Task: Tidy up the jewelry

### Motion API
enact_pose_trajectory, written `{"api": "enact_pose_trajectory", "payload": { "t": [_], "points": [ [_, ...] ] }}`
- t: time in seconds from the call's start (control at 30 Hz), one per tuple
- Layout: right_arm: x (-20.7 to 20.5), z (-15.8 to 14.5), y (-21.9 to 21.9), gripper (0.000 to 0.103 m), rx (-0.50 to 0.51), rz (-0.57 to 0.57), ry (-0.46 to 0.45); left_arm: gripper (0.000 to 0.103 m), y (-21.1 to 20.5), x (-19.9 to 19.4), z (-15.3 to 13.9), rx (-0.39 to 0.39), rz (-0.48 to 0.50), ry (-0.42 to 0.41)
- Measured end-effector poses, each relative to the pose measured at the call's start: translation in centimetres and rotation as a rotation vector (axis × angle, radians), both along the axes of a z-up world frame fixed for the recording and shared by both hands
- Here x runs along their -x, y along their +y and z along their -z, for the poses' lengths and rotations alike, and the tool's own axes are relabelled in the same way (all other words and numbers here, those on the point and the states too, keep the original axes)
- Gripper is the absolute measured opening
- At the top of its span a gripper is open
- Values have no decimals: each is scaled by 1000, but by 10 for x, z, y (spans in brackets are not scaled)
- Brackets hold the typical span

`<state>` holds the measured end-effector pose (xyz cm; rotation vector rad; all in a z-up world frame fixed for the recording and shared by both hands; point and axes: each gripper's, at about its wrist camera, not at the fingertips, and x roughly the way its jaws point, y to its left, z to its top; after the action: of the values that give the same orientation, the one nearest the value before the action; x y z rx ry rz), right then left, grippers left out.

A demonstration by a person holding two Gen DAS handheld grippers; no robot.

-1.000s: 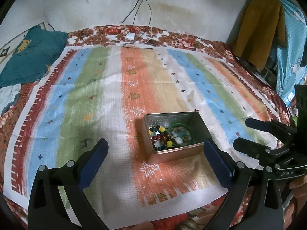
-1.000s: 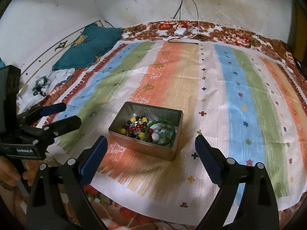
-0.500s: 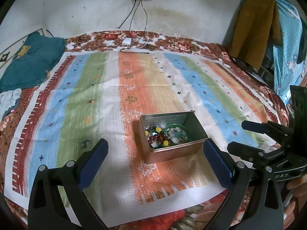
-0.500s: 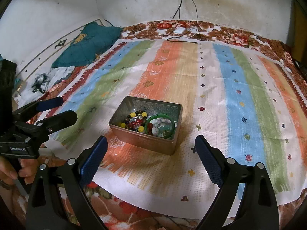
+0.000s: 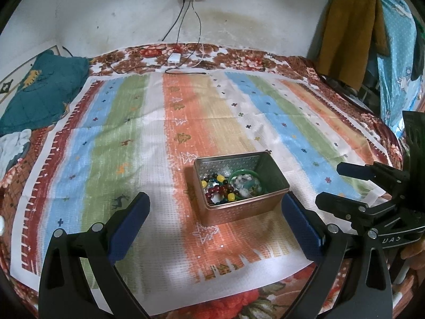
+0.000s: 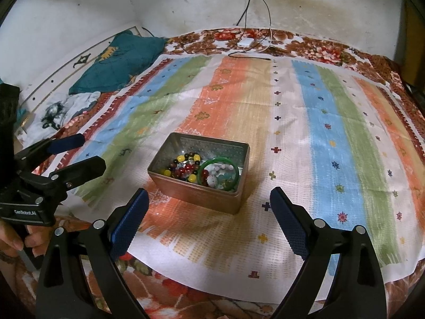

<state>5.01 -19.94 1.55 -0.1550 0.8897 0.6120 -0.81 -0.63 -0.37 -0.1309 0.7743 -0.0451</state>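
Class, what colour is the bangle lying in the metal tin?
Green; the bangle shows best in the right wrist view.

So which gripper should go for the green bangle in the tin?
Probably the right gripper: the green bangle lies on its side of the tin, and it's open and empty.

Floral bed (image 5: 247,59), striped cloth (image 5: 127,122), metal tin (image 5: 247,210), teal pillow (image 5: 39,90)

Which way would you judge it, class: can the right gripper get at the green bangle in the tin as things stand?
Probably yes: the right gripper is open, the tin has no lid, and the green bangle lies on top.
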Motion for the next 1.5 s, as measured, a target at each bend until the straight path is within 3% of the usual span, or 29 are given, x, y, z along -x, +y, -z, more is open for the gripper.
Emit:
{"api": "enact_pose_trajectory", "payload": {
  "t": [1.5],
  "points": [
    [-4,2,-4,97,18,31,-6,97,1,-1,1,9,9,7]
  ]
}}
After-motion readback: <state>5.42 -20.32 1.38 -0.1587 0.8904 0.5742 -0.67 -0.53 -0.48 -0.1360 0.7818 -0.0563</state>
